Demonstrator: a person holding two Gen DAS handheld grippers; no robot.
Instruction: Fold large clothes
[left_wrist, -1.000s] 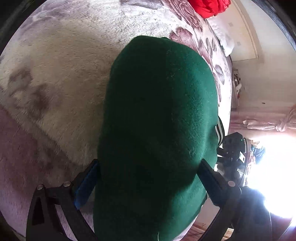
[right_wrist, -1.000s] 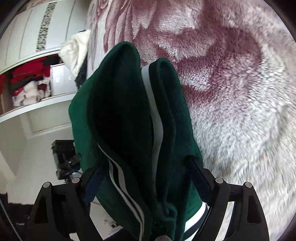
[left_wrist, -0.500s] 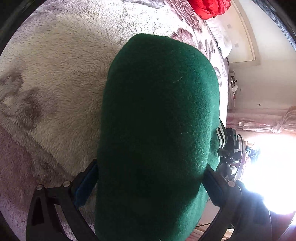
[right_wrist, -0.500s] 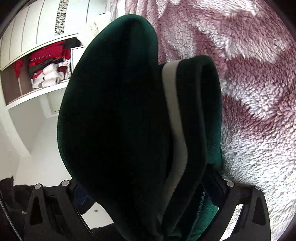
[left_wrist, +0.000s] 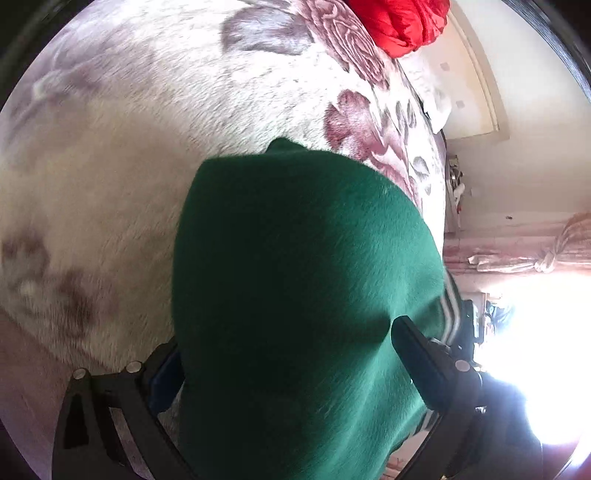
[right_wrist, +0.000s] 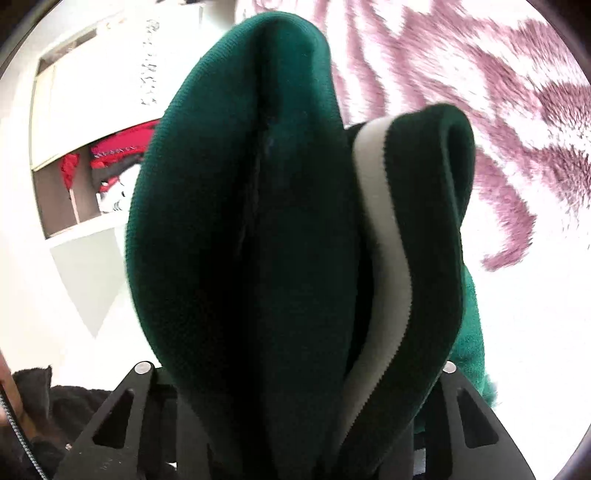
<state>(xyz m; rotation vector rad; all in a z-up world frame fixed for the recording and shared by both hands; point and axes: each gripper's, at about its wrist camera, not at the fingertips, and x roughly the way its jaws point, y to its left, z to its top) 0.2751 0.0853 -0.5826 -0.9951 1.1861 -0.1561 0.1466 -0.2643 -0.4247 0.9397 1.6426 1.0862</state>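
Fabric of a dark green garment (left_wrist: 303, 295) with a white stripe (right_wrist: 384, 236) fills both wrist views, bunched in thick folds and hanging over a plush bed blanket (left_wrist: 129, 166) patterned with mauve flowers. The left gripper (left_wrist: 288, 354) has its fingers clenched on the green cloth. The right gripper (right_wrist: 306, 373) is closing, folded cloth packed between its fingers and pressing on both. A red bundle (left_wrist: 402, 22) lies at the blanket's far edge; open wardrobe shelves (right_wrist: 92, 177) stand beyond.
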